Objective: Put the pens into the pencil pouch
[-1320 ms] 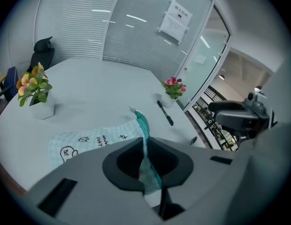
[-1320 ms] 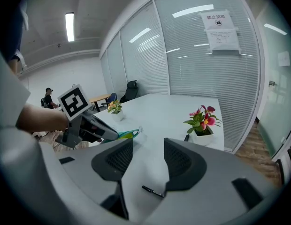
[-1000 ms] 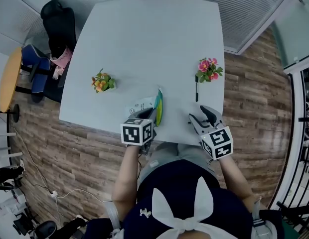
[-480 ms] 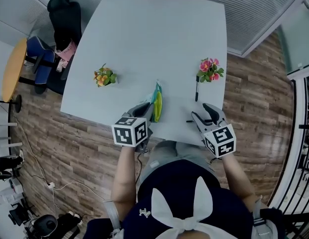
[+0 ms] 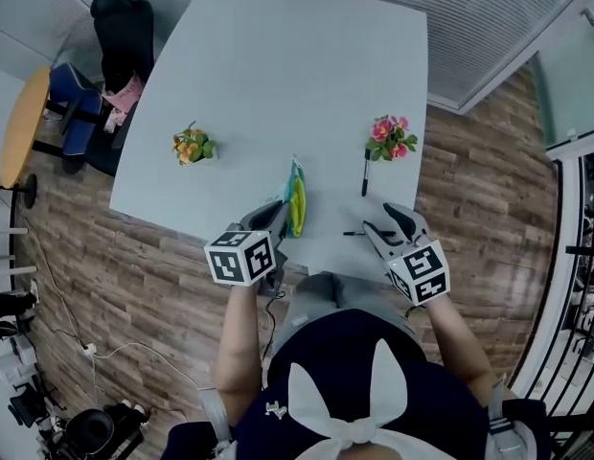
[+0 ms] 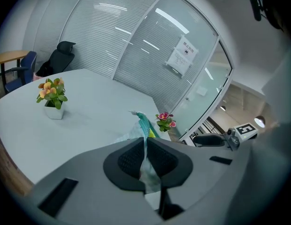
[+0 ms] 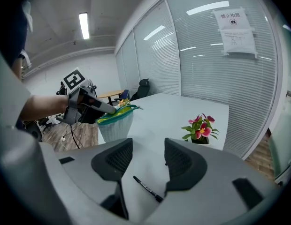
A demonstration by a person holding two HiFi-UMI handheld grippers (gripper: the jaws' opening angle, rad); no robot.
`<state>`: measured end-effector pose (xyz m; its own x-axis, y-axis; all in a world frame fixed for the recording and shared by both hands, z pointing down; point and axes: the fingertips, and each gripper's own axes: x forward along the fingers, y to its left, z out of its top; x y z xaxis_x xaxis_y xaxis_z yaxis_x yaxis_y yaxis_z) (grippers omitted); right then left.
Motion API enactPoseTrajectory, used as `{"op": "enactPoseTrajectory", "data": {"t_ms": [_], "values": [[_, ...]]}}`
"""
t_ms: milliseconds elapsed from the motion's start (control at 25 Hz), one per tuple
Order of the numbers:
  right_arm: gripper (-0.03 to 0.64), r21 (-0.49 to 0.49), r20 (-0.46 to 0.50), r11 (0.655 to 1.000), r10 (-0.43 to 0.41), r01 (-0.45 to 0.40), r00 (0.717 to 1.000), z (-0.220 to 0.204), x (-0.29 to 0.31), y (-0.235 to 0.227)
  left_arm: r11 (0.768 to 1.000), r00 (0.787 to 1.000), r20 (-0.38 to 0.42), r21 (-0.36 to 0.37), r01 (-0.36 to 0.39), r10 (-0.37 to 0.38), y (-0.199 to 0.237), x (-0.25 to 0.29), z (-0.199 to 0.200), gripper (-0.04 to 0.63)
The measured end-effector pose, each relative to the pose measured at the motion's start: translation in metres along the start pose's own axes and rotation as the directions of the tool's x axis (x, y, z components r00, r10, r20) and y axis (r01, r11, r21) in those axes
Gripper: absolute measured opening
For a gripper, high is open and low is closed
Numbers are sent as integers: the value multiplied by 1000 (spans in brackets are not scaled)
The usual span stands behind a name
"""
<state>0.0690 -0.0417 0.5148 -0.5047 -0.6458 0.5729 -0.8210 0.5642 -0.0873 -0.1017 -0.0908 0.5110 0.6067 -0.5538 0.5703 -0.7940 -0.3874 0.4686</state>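
Our left gripper [image 6: 145, 146] has its jaws pressed together on a thin edge of the pencil pouch [image 7: 116, 124], pinching it at the rim of its mouth. The pouch stands upright, a pale mesh body with a teal zipper rim and yellow-green showing inside, its opening upward, at the middle of the table's near side. Our right gripper [image 7: 146, 148] has its jaws spread and pinches nothing. A black pen [image 7: 148, 188] lies flat on the white table [image 5: 278, 75] between them, untouched. This gripper is to the right of the pouch, apart from it. A second black pen [image 5: 365, 172] lies farther off, just beside a potted pink flower [image 5: 388, 137] at the right. A potted orange flower [image 5: 192, 148] stands at the left, well apart from the pouch.
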Motion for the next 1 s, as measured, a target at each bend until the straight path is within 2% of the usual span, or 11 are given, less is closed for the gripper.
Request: {"op": "enactPoseTrajectory", "data": {"t_ms": [280,640,880,1000], "values": [[223,-47,-56,999,17,-19,998,-25,-1,-7,1000,1000,13,-25,-8,9,-1,2,-5,38],[224,-103,-193,992,47,-68,980,-76,12,-11,999,1000,6,-36,-30,30,2,3,-10,37],[207,-75,-254,994,56,-78,965,-112,21,-23,999,1000,-6,-34,-30,30,1,3,-13,37],[207,-95,-275,992,55,-84,960,-121,25,-28,999,1000,-9,-32,-28,28,0,3,-13,37]]}}
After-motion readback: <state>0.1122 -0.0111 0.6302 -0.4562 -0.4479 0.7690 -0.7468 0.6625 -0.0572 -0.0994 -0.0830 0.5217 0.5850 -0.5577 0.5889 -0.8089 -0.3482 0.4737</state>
